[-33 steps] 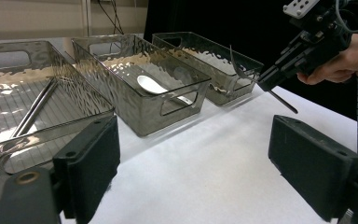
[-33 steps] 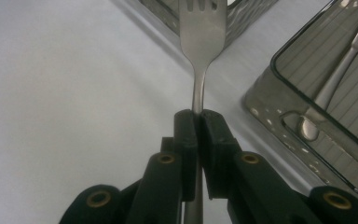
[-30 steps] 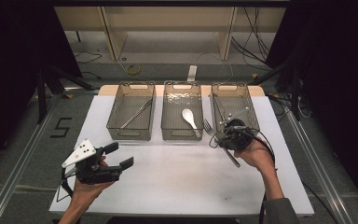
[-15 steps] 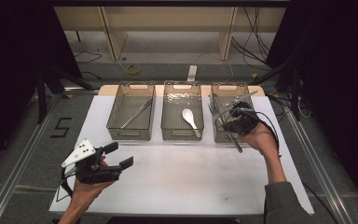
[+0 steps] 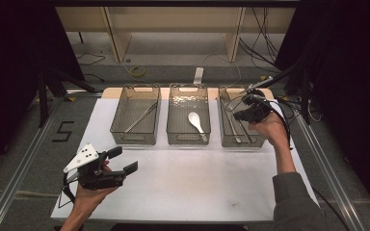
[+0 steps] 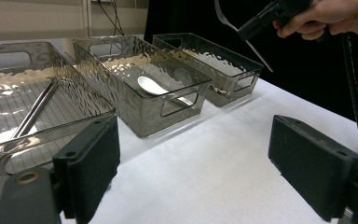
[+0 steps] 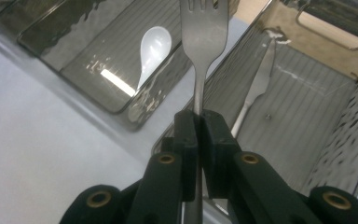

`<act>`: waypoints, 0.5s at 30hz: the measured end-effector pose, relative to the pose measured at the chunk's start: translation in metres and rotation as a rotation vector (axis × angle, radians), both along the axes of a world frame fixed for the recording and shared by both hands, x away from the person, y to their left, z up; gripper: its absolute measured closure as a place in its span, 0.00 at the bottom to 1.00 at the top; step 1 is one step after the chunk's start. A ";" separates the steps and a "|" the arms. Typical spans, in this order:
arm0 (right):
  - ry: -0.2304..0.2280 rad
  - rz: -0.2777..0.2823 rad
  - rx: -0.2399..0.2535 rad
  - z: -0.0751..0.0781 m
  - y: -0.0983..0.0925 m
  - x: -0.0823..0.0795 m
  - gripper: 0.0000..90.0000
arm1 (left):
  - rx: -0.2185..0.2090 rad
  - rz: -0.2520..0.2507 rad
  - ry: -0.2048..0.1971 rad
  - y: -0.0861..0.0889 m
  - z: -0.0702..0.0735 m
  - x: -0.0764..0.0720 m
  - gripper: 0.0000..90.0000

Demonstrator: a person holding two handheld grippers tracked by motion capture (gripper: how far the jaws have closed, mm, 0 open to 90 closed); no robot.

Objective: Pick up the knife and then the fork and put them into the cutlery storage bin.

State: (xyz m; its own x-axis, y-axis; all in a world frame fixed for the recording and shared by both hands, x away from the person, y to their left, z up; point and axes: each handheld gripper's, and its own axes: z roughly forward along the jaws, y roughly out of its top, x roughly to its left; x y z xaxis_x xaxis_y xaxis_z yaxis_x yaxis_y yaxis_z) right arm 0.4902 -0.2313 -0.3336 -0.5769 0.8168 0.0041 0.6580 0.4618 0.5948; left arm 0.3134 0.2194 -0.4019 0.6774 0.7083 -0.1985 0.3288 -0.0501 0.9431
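Table (image 5: 183,192) surface is white and carries three clear ribbed plastic bins in a row along its far edge. The left bin (image 5: 136,115) holds a pair of metal chopsticks (image 5: 139,118) lying diagonally. The middle bin (image 5: 188,115) holds a white ceramic spoon (image 5: 196,122). The right bin (image 5: 236,120) holds a table knife (image 7: 256,91) lying flat on the ribbed floor.

The left gripper (image 5: 123,161), with its grey three-cornered plate, sits over the near left part of the table, well apart from the bins. Its fingers (image 6: 314,165) are spread wide with nothing between them.

The right gripper (image 5: 243,103) hangs above the right bin, clear of its rim. Its fingers (image 7: 186,135) are pressed together on the handle of a metal fork (image 7: 203,35). In the right gripper view the fork runs straight out from the fingers, tines away from the hand, with the tines over the wall between the middle bin and the right bin. In the left gripper view the fork (image 6: 223,14) shows in the air above the right bin, touching neither bin nor table.
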 end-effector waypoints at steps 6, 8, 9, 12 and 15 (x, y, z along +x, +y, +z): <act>-0.017 -0.032 -0.001 0.008 0.001 0.013 0.96 | -0.001 -0.002 -0.001 0.000 0.000 0.000 0.18; -0.019 -0.043 0.002 0.008 0.001 0.018 0.96 | -0.002 -0.002 -0.001 0.000 0.000 0.000 0.18; -0.021 -0.049 0.004 0.008 0.001 0.020 0.96 | -0.002 -0.003 -0.001 0.000 0.000 0.000 0.18; -0.017 -0.067 0.015 0.006 0.001 0.027 0.96 | -0.001 -0.004 0.000 -0.001 0.000 0.000 0.18; -0.013 -0.080 0.023 0.002 0.000 0.032 0.96 | -0.004 -0.003 0.000 0.000 0.000 -0.001 0.18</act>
State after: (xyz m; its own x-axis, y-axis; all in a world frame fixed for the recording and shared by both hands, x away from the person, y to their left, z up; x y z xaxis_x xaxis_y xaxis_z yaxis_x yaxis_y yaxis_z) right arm 0.5227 -0.2313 -0.3320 -0.5096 0.8602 0.0164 0.6848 0.3940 0.6131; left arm 0.3128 0.2193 -0.4015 0.6798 0.7054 -0.2008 0.3283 -0.0478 0.9434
